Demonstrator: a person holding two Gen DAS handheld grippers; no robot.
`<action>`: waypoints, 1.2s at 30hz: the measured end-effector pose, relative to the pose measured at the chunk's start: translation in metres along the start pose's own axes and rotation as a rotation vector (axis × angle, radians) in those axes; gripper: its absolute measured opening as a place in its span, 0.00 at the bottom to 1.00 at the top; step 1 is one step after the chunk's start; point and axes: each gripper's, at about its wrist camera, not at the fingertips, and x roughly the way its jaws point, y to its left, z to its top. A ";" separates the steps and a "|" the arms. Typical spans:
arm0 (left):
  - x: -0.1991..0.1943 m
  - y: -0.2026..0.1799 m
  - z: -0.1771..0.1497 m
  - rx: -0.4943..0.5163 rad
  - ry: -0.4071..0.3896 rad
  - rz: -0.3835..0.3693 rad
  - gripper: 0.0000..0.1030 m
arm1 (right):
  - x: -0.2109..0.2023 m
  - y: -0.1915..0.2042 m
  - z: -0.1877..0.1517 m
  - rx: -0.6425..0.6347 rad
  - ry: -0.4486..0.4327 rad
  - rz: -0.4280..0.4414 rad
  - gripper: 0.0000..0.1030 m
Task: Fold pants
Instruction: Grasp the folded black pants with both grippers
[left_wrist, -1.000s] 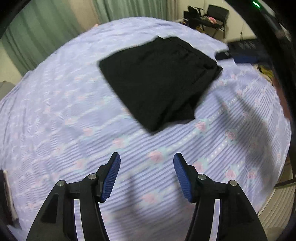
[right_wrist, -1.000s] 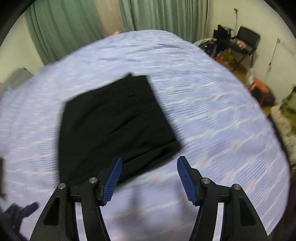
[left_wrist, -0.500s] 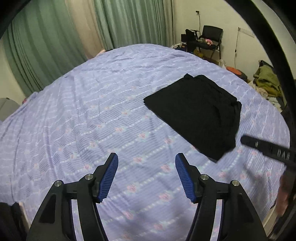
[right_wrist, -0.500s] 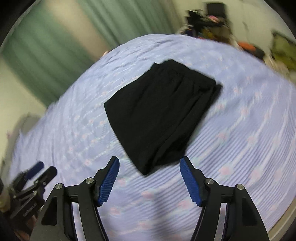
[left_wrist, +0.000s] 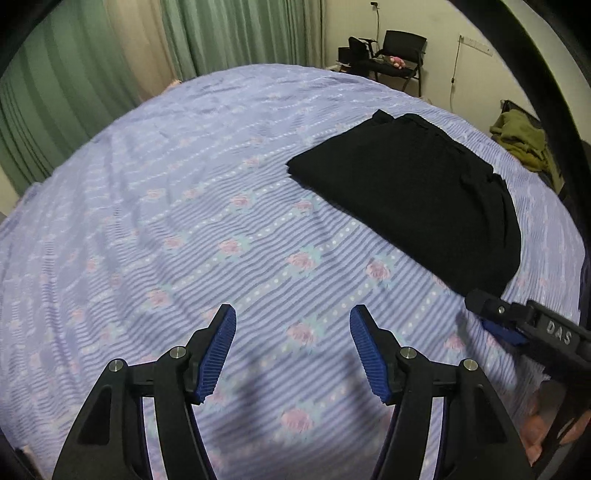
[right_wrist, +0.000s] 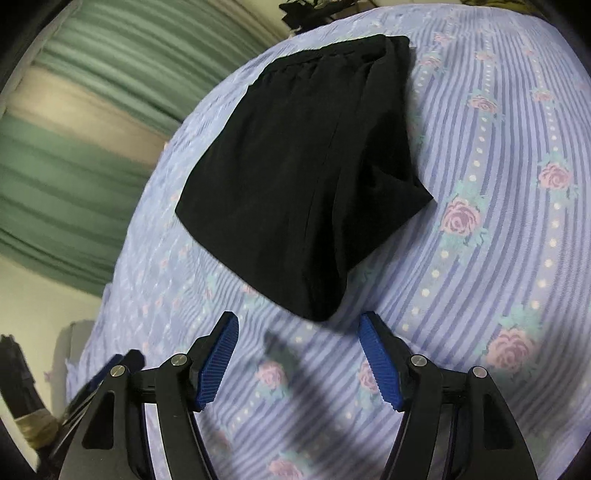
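Right wrist view: fingers (right_wrist: 297, 356) apart, empty; black folded pants (right_wrist: 295, 177) at 12 o'clock; a single-layer pinch could undo the fold.

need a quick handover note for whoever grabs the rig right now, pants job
Left tool: open, empty, over bare bedsheet, the pants off to its right.
Right tool: open, empty, just short of the pants' near corner.
Black pants: lying on the bed, already folded into a compact rectangle, layers visible along one edge.
Done: the folding, by the look of it.
Left: probably nothing; at most neaten the bunched edge.
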 end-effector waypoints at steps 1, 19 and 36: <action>0.005 0.001 0.004 -0.002 0.000 -0.031 0.61 | 0.001 0.000 0.001 0.013 -0.010 0.006 0.66; 0.154 0.019 0.125 -0.272 0.052 -0.352 0.60 | 0.022 0.020 0.028 0.033 -0.073 -0.062 0.62; 0.055 -0.002 0.145 -0.253 -0.066 -0.270 0.13 | -0.068 0.040 0.055 -0.094 -0.083 0.055 0.09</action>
